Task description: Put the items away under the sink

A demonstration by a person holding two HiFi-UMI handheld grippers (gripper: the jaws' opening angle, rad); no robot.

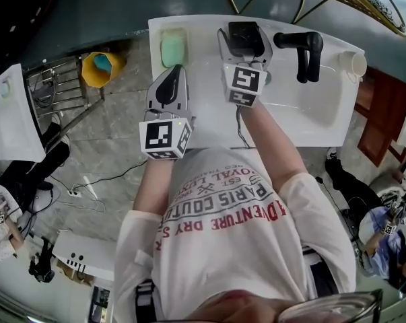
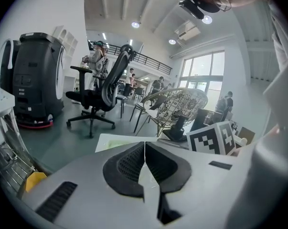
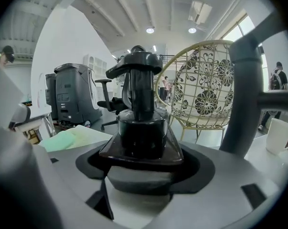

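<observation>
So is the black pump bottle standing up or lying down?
Standing up. The pump bottle rises straight, nozzle on top, clamped between the jaws of the right gripper.

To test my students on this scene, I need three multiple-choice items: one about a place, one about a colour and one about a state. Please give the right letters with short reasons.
1. Where does the white cup stand?
A) on the floor
B) on the right end of the counter
C) on a chair

2. What colour is the soft pad at the counter's left end?
A) red
B) black
C) pale green

3. In what state is the right gripper?
A) shut on the dark pump bottle
B) open and empty
C) shut on a towel

Answers:
1 B, as the head view shows the cup at the counter's right edge.
2 C, as the pad looks pale green in two views.
3 A, as the bottle sits between the jaws in the right gripper view.
</observation>
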